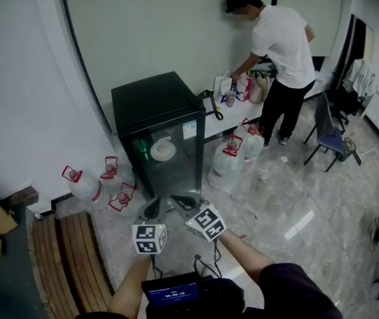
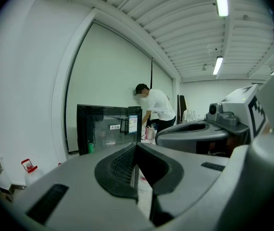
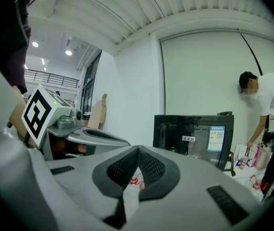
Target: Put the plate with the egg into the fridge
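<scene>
The plate (image 1: 163, 151) lies inside the black fridge (image 1: 151, 102), straight ahead of the left gripper (image 1: 153, 209) and right gripper (image 1: 184, 201), both clenched tight on nothing, side by side.

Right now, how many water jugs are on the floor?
5. Left of the fridge: one jug, a second, a third. Right of it: a fourth, a fifth. Others may be hidden behind them.
</scene>
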Demonstrator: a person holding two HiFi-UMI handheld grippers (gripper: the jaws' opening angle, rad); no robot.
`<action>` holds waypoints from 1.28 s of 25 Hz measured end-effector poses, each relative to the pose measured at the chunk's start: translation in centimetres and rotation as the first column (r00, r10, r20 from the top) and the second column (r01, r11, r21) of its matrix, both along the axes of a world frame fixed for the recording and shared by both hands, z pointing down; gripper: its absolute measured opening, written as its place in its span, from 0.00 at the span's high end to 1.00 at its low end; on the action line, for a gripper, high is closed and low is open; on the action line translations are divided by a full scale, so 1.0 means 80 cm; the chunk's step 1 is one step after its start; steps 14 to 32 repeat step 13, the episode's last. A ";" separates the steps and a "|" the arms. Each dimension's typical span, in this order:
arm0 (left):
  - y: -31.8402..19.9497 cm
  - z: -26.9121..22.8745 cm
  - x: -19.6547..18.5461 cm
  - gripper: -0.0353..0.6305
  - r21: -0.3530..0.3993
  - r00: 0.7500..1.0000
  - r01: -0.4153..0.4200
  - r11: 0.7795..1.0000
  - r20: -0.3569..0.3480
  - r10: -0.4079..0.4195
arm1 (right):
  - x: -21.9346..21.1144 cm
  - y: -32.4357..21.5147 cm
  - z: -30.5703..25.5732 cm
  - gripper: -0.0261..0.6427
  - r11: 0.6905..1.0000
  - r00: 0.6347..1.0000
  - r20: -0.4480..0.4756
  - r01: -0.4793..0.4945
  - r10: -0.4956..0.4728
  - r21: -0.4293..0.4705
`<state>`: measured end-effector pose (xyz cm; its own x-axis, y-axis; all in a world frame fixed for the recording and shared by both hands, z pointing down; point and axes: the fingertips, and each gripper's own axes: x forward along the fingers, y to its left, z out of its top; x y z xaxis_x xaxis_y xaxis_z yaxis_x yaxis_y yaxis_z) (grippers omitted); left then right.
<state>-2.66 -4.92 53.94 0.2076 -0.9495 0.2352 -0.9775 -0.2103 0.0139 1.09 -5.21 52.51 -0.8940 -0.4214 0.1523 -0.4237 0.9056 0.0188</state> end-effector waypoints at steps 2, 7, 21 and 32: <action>-0.001 0.000 0.000 0.93 0.000 1.000 0.000 1.000 0.000 0.000 | 0.001 -0.001 0.002 0.95 1.000 1.000 -0.001 -0.002 0.002 -0.004; -0.004 0.001 0.000 0.93 -0.002 1.000 0.003 1.000 -0.003 -0.003 | 0.000 -0.002 0.007 0.95 1.000 1.000 -0.005 0.002 -0.002 -0.011; -0.005 0.002 0.001 0.93 -0.003 1.000 -0.006 1.000 0.005 0.006 | -0.001 -0.004 0.005 0.95 1.000 1.000 0.000 -0.002 0.002 -0.004; -0.005 0.002 0.001 0.93 -0.003 1.000 -0.006 1.000 0.005 0.006 | -0.001 -0.004 0.005 0.95 1.000 1.000 0.000 -0.002 0.002 -0.004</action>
